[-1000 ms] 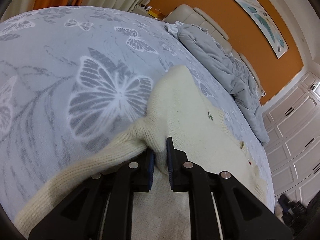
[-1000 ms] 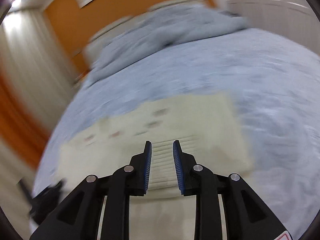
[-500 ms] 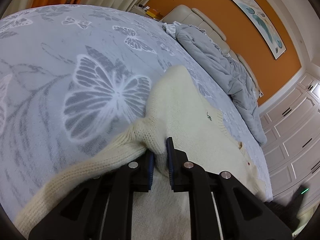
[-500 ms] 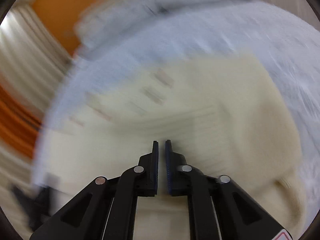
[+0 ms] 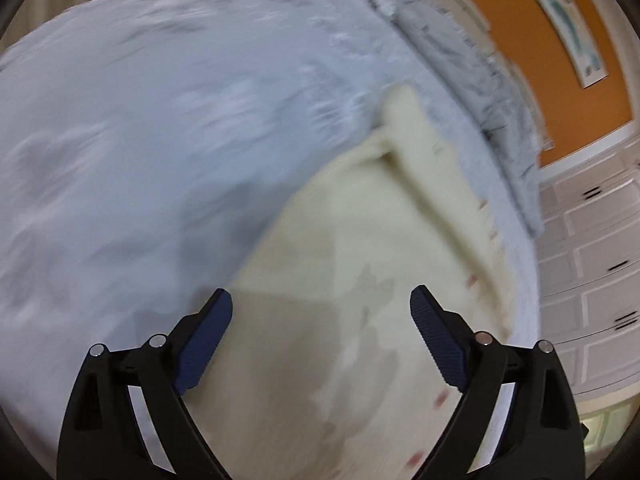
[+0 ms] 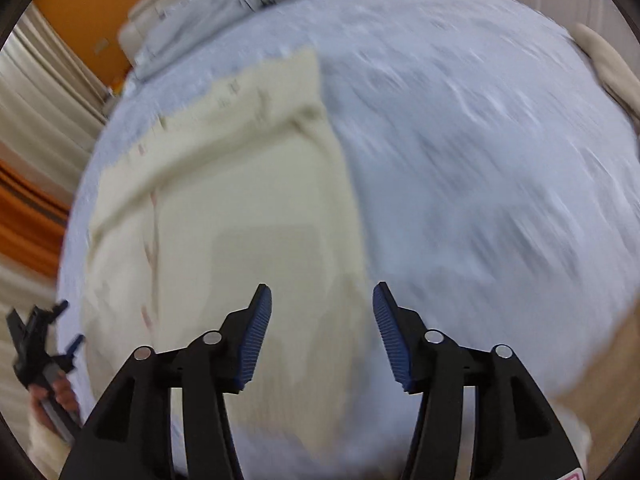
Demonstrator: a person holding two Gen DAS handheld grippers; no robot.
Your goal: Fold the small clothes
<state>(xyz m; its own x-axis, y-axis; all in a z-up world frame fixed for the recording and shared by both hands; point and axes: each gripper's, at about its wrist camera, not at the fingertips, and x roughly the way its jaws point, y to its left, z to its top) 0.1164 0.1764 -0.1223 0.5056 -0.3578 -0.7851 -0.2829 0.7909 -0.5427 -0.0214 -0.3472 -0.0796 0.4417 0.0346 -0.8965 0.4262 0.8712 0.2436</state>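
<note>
Soft, even indoor light is filling both fisheye views, and dark rounded corners are curving the edges. Motion blur is smearing the bedspread (image 5: 160, 140) and the cream sweater (image 6: 240, 208). Only the black claw arms are staying sharp, casting faint shadows below.

Pale blue-grey bedspread (image 5: 160, 140) with faint, blurred pattern fills most of both views, spreading ahead of the claws and to their outer sides. Crumpled grey quilt (image 5: 472, 80) lies far ahead, up against a beige padded headboard (image 6: 160, 12) and orange wall (image 5: 532, 40) with a framed picture (image 5: 568, 20). White panelled cabinets (image 5: 592, 260) stand right of the left claw; cream and orange curtains (image 6: 36, 152) hang left of the right claw.
</note>
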